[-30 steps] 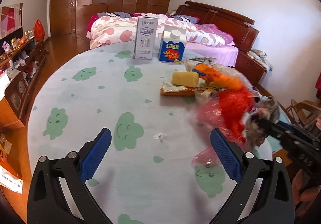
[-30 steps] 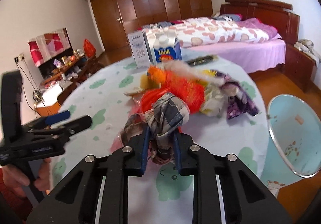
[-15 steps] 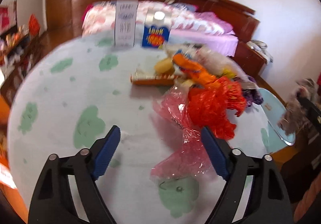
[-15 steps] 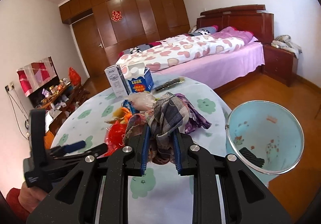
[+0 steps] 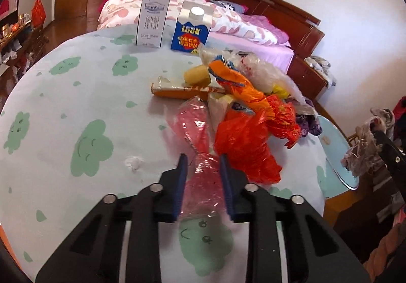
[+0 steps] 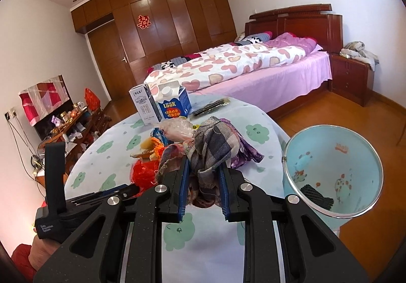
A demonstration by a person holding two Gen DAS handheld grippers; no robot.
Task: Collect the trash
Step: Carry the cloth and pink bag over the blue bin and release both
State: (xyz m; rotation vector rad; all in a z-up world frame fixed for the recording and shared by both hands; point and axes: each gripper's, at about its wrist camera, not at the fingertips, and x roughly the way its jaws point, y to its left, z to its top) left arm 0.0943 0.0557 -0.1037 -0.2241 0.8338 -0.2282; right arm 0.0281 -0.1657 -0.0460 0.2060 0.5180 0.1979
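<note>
Between the blue pads of the left gripper (image 5: 203, 173) sits the twisted neck of a pink plastic bag (image 5: 194, 128), the jaws drawn in narrow around it on the table (image 5: 76, 95). Just beside it lies a red plastic bag (image 5: 243, 143), touching an orange wrapper (image 5: 238, 82), a yellow sponge (image 5: 196, 75) and a flat orange packet (image 5: 177, 88). The right gripper (image 6: 203, 176) is clamped on a checked rag (image 6: 215, 143), held above the table's edge, with a pale blue bucket (image 6: 355, 146) close at its right on the wooden floor (image 6: 368, 115). Round and covered in a pale cloth printed with green clouds, the table carries a white carton (image 5: 153, 20) and a blue carton (image 5: 191, 30) upright at its far side. Beyond stand a bed (image 6: 241, 67) with a heart quilt, a brown wardrobe (image 6: 165, 29) and a cluttered sideboard (image 6: 68, 125).
</note>
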